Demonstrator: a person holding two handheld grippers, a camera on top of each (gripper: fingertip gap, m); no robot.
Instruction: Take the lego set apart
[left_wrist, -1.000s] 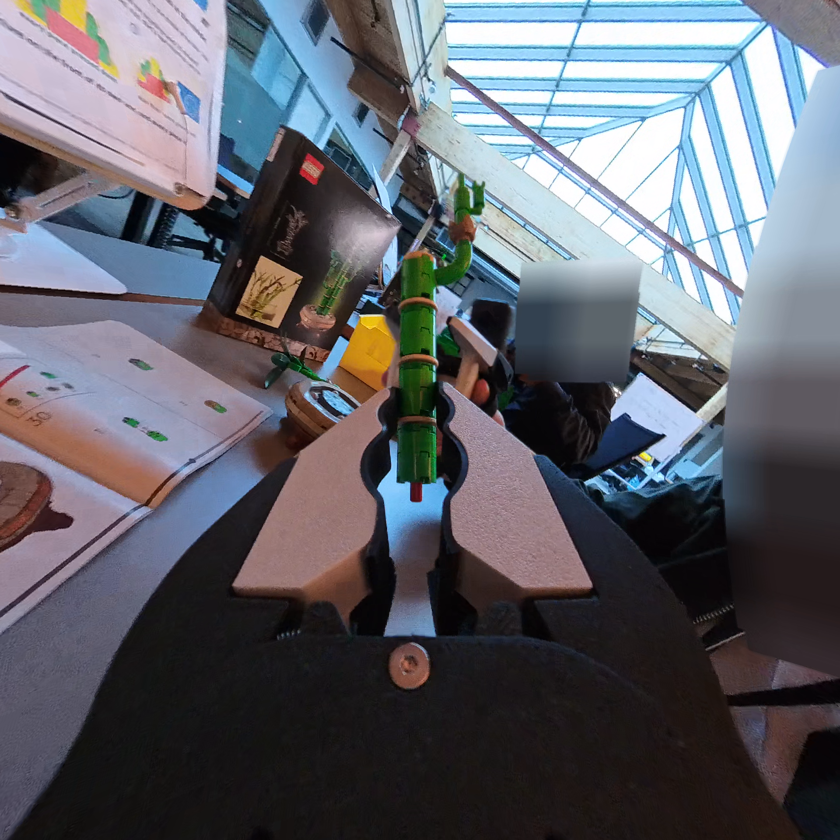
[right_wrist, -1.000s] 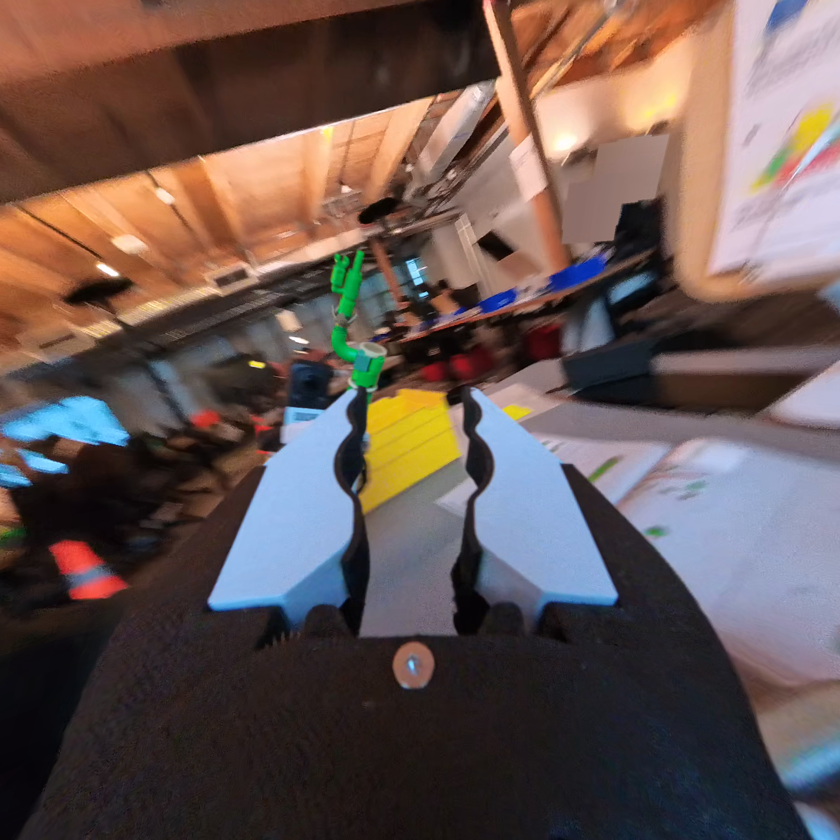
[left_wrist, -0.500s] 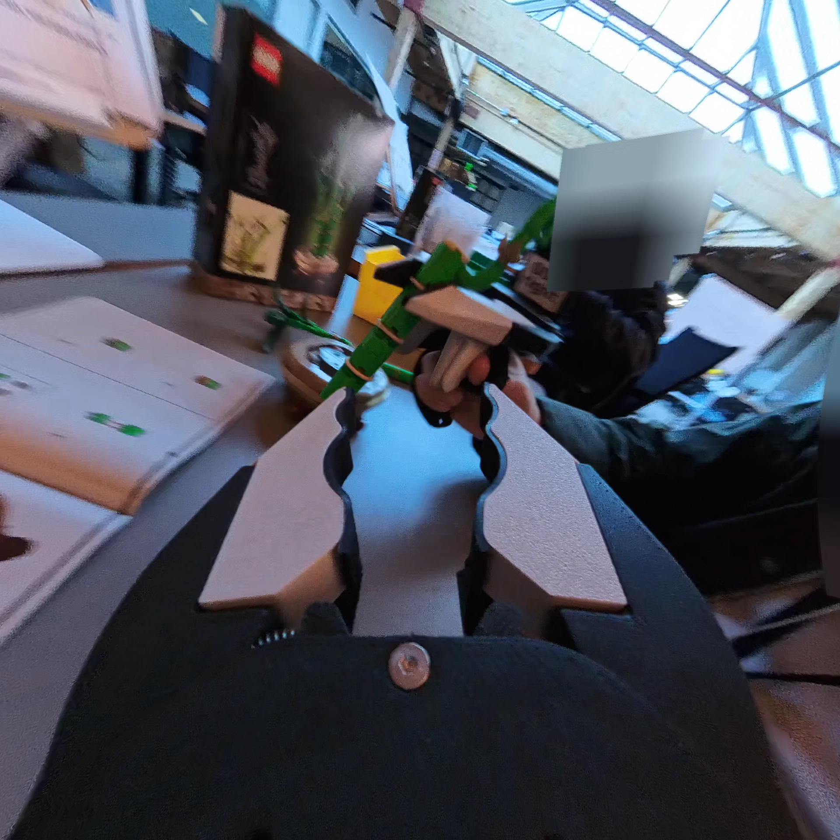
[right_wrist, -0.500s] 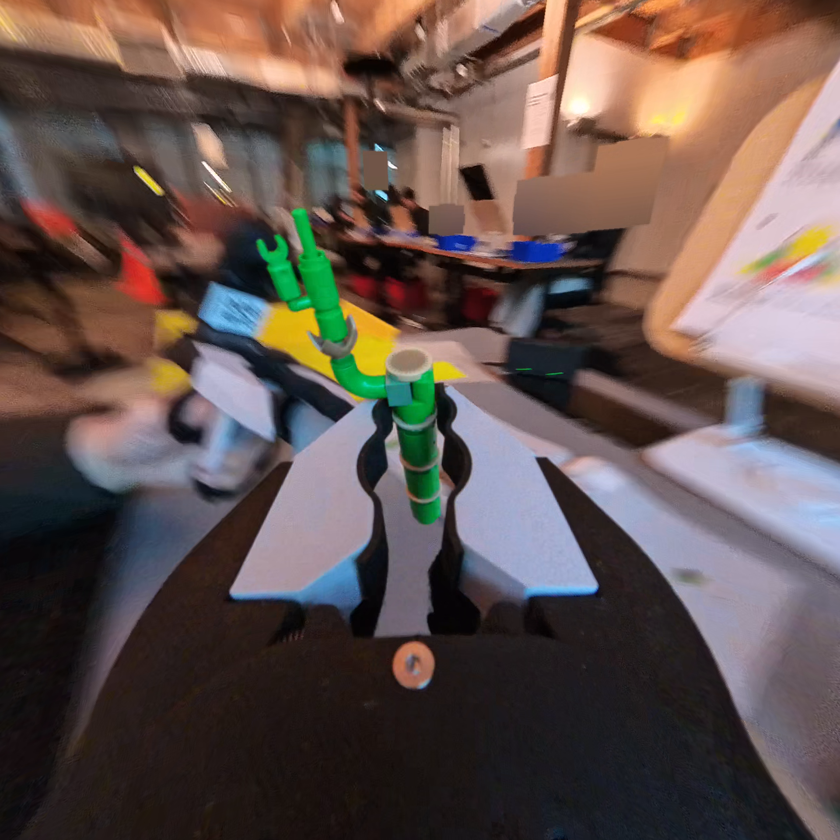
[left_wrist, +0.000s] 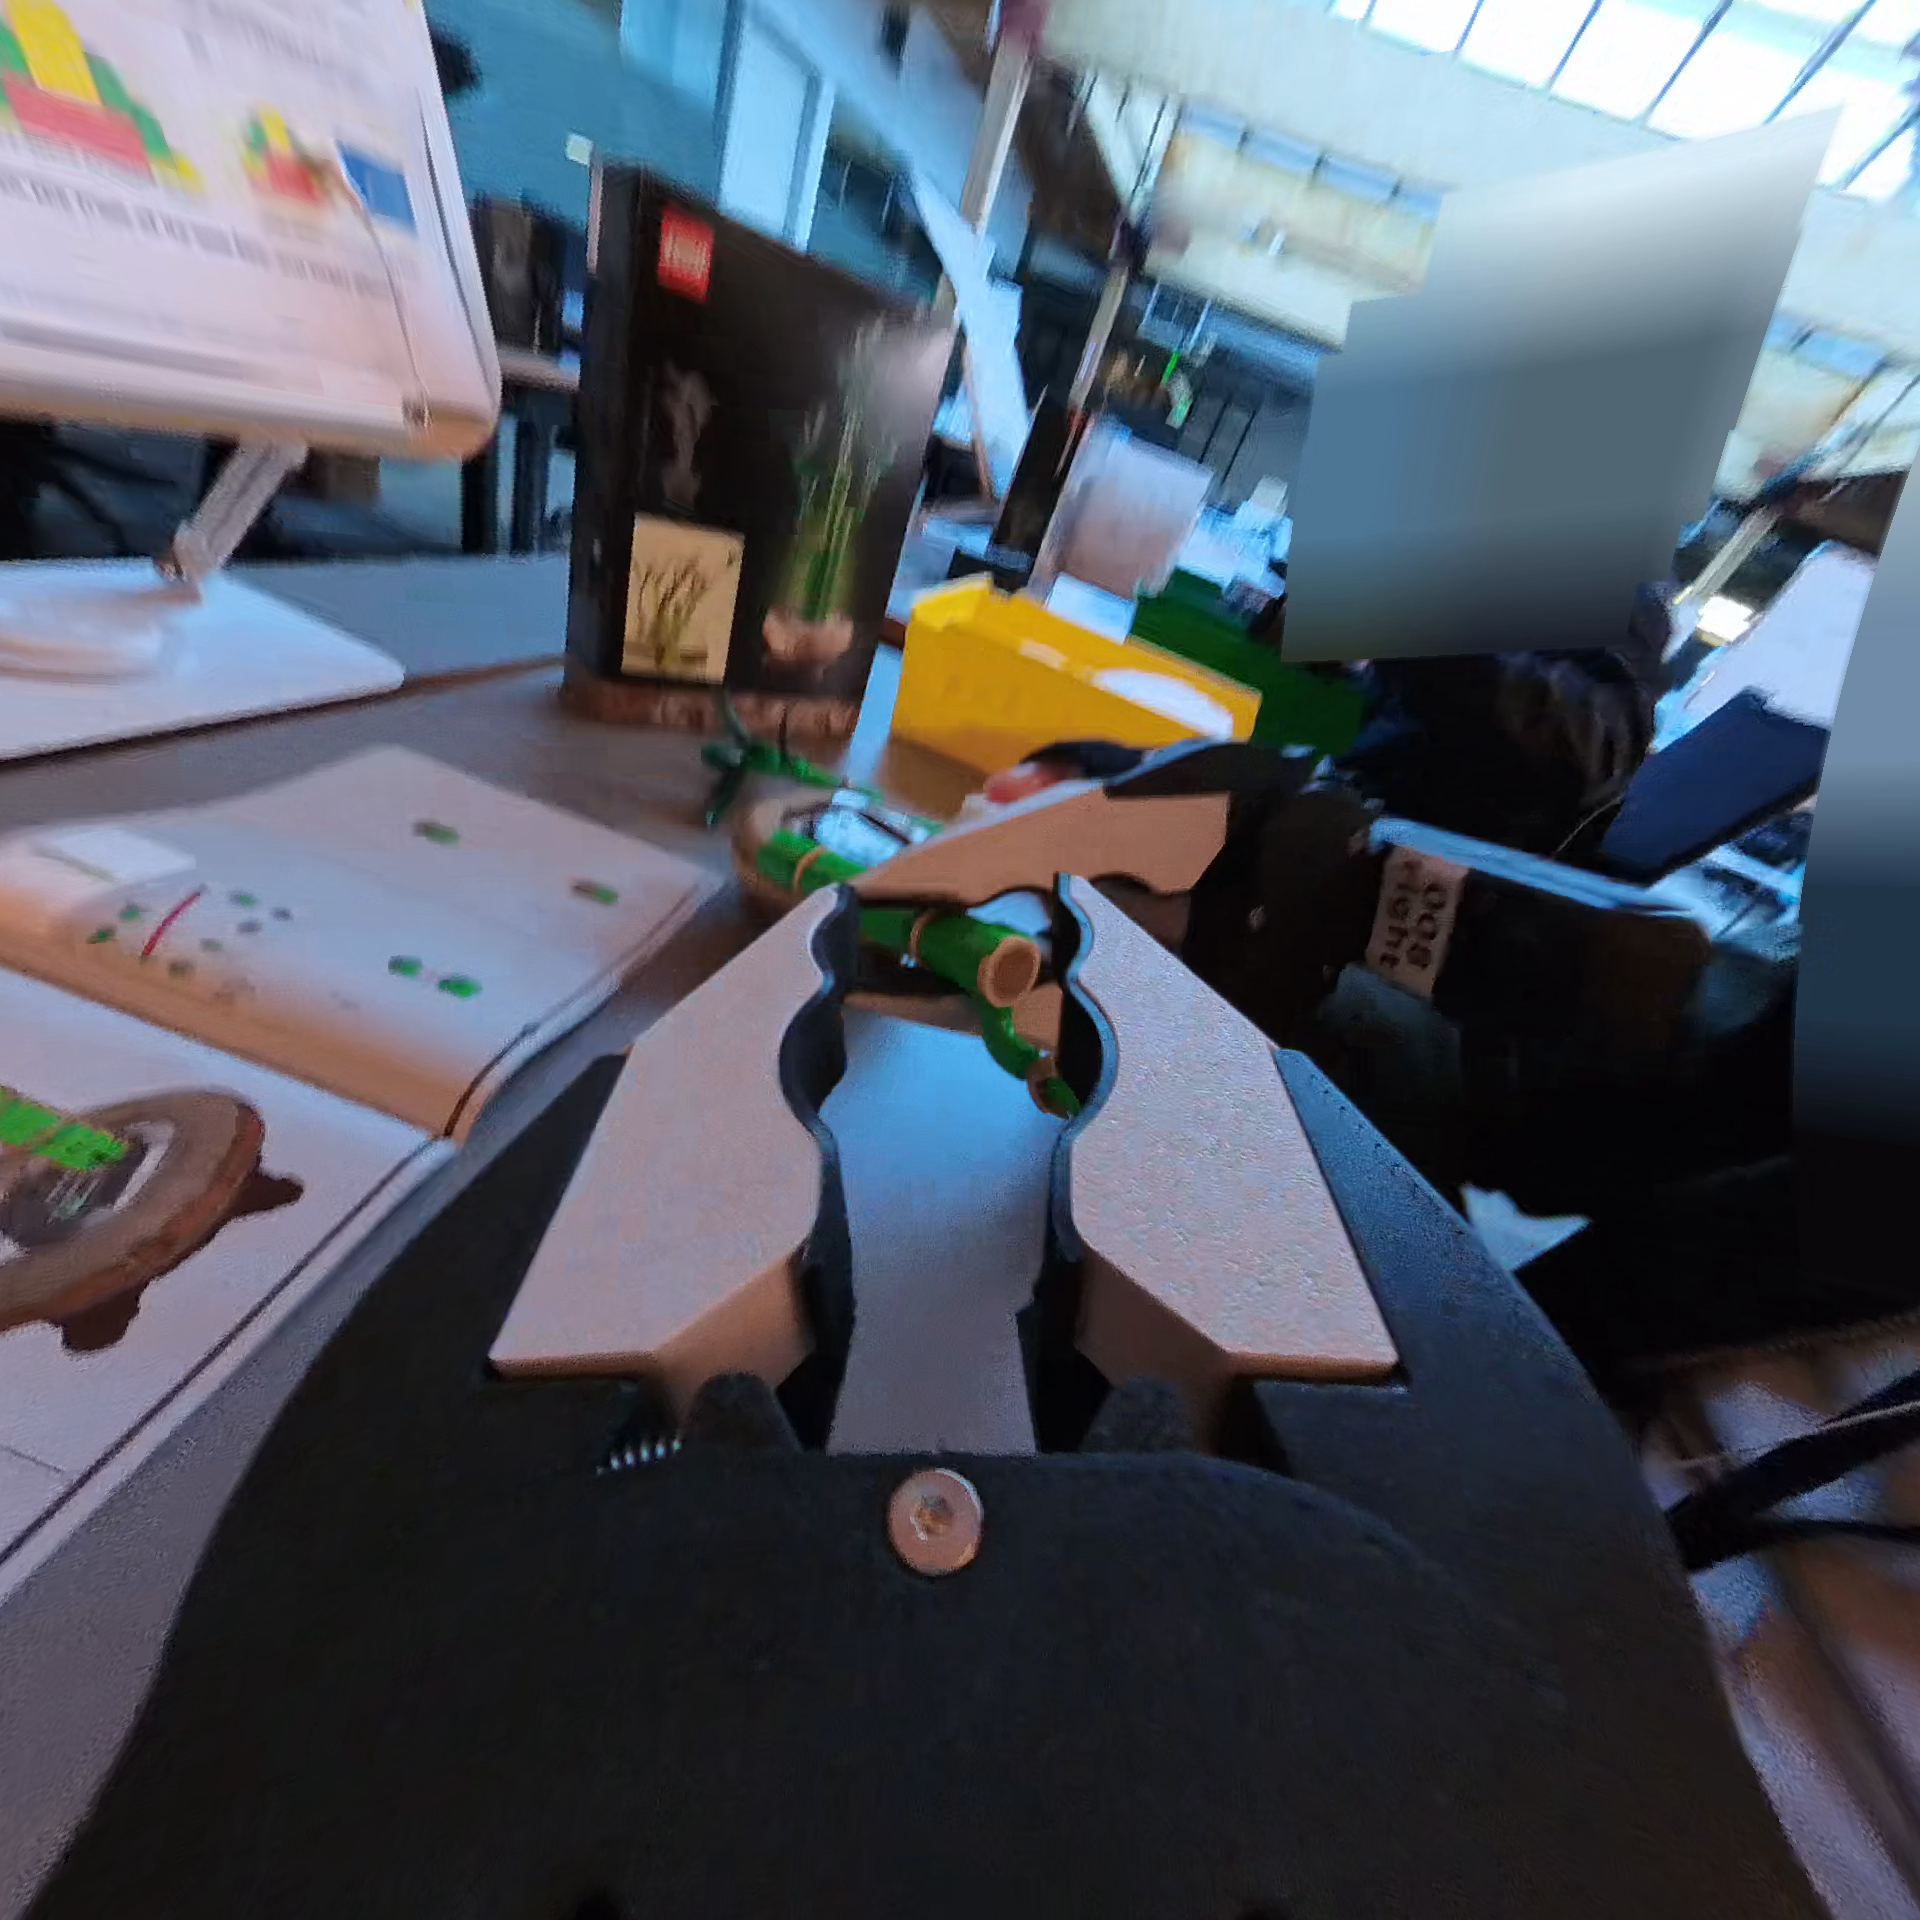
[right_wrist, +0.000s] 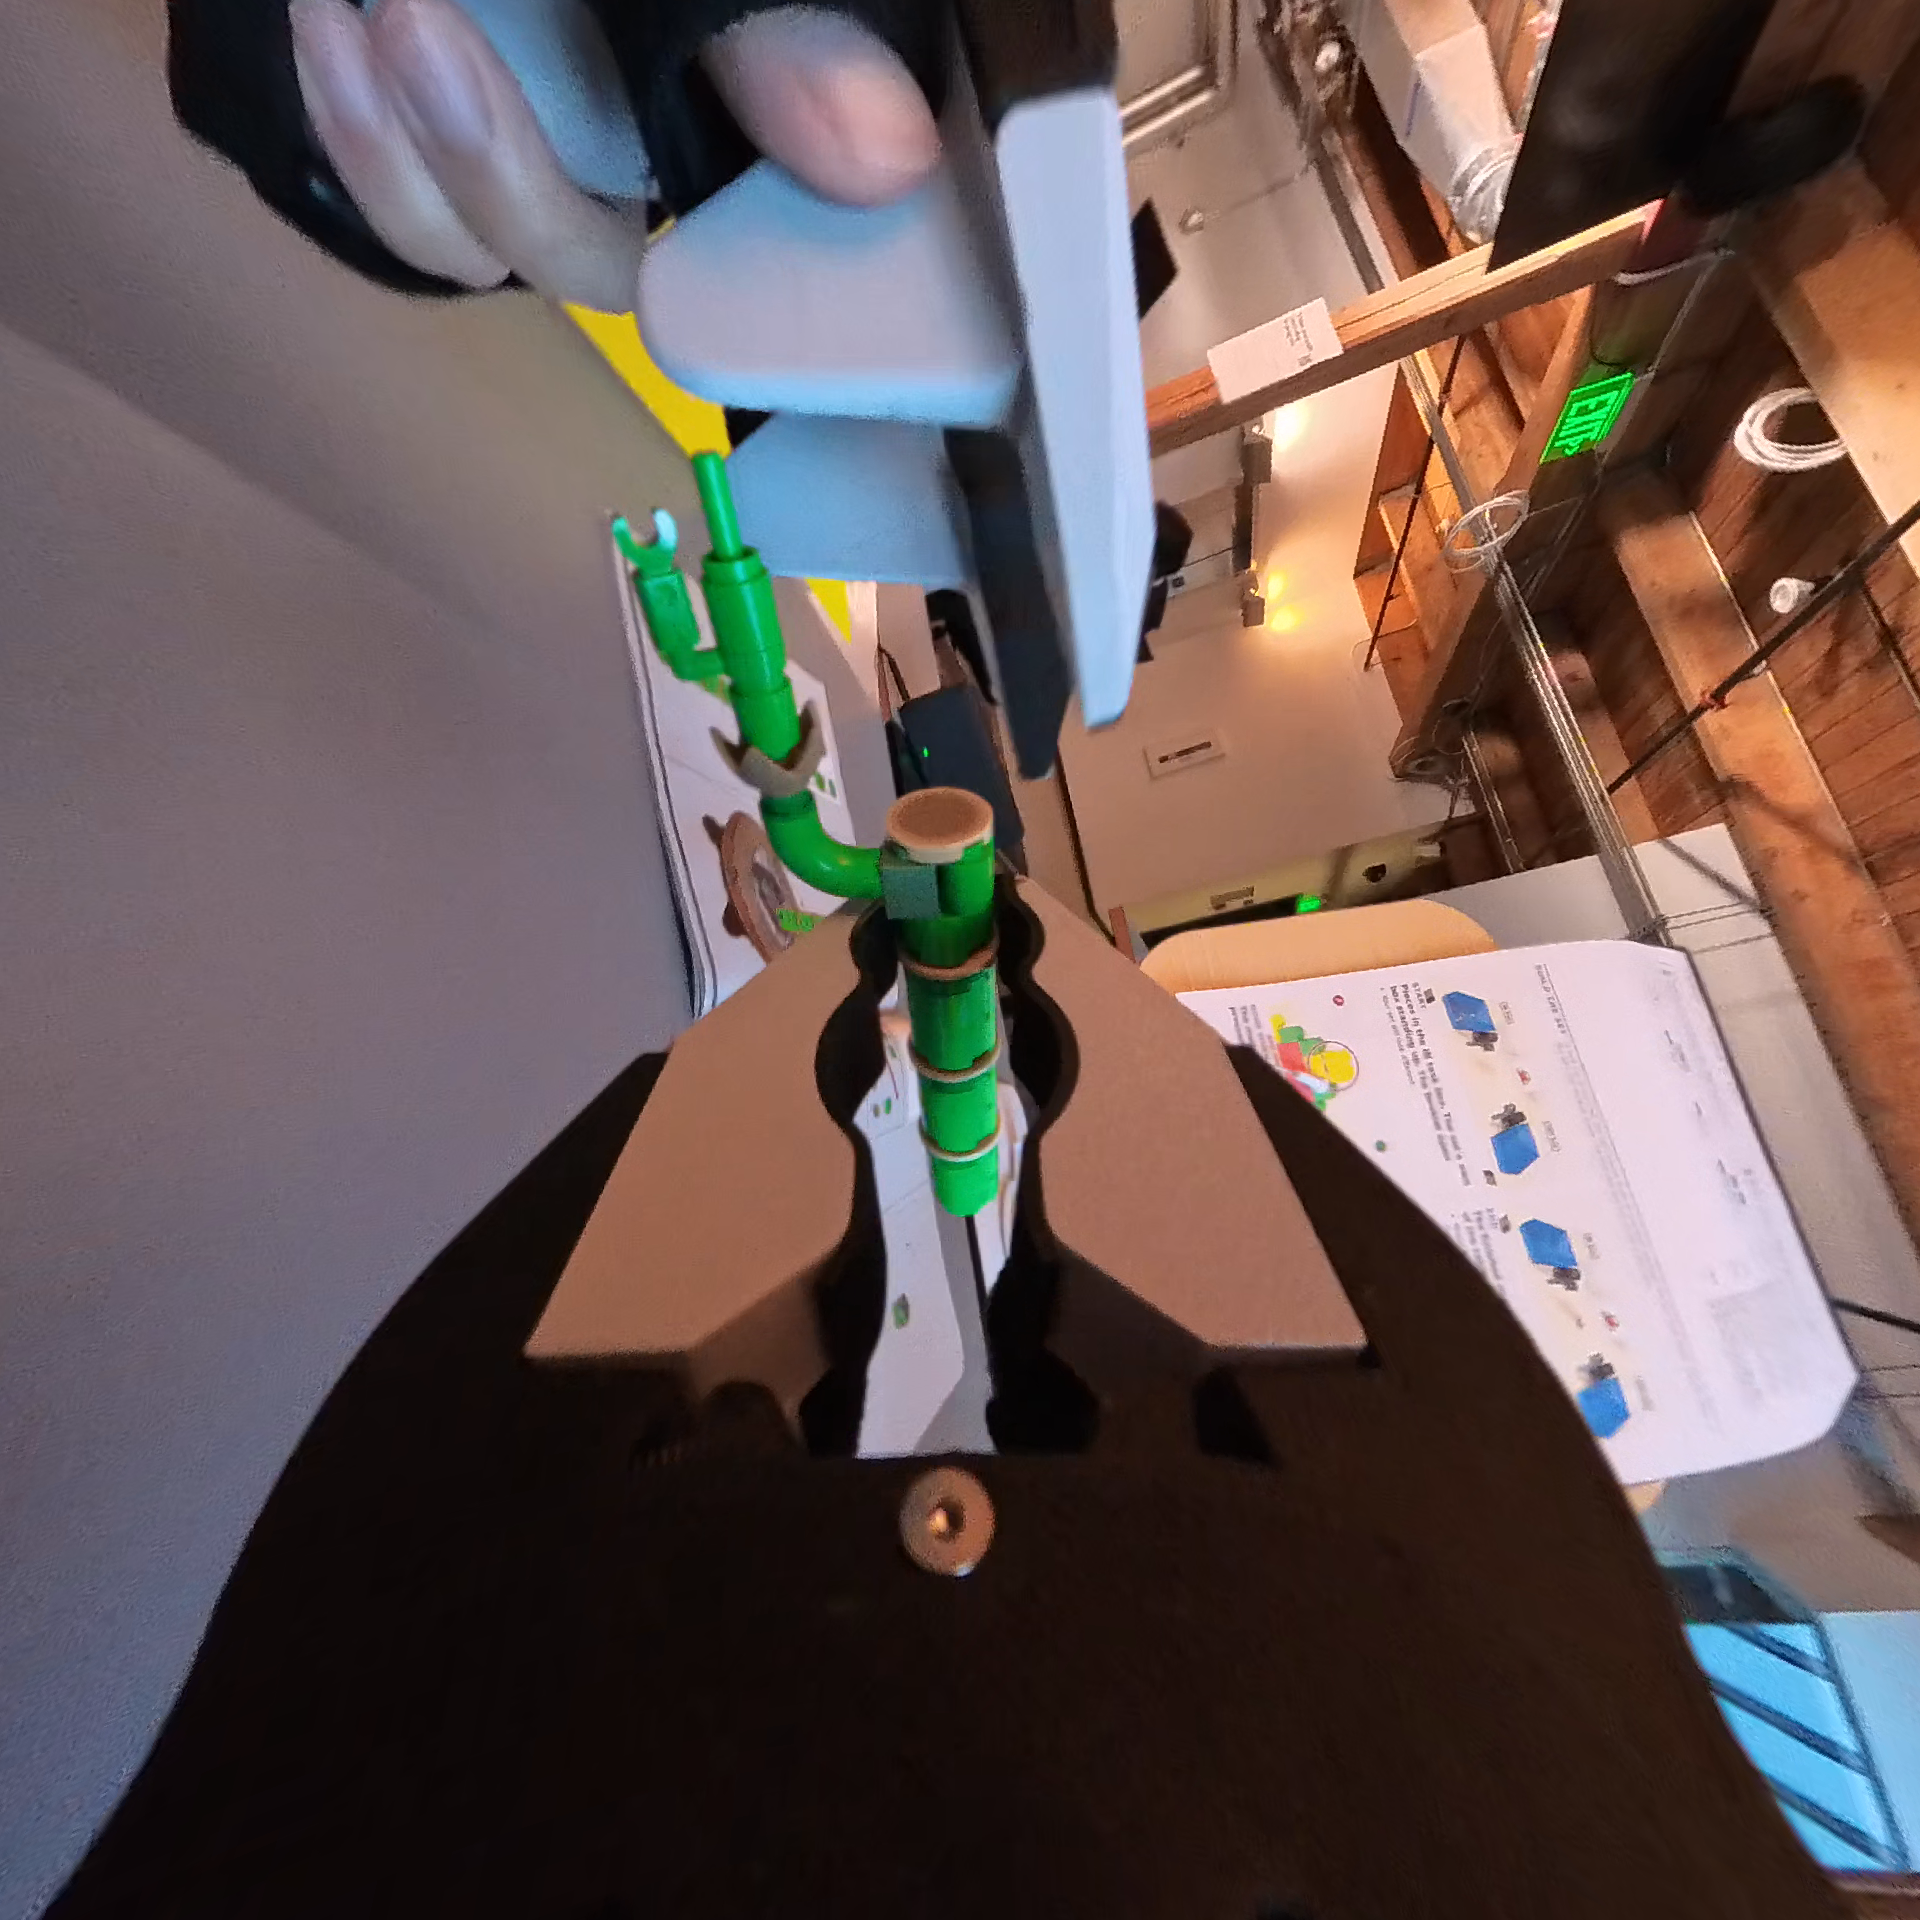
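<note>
Right gripper (right_wrist: 951, 935): my jaws are clamped on the green bamboo stalk (right_wrist: 951, 1029), side shoot pointing away from me.
Left gripper (left_wrist: 951, 935): my jaws stand parted, gripping nothing.
Stalk position: held just beyond my left fingertips, above the grey table (left_wrist: 935, 1195).
Nearby: open instruction booklet (left_wrist: 343, 935), round brown base (left_wrist: 821, 842).

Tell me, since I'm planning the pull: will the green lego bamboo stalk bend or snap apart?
The green segmented plastic bamboo stalk looks stiff; it probably separates at its tan rings. The thin curved side branch likely pops off first.
</note>
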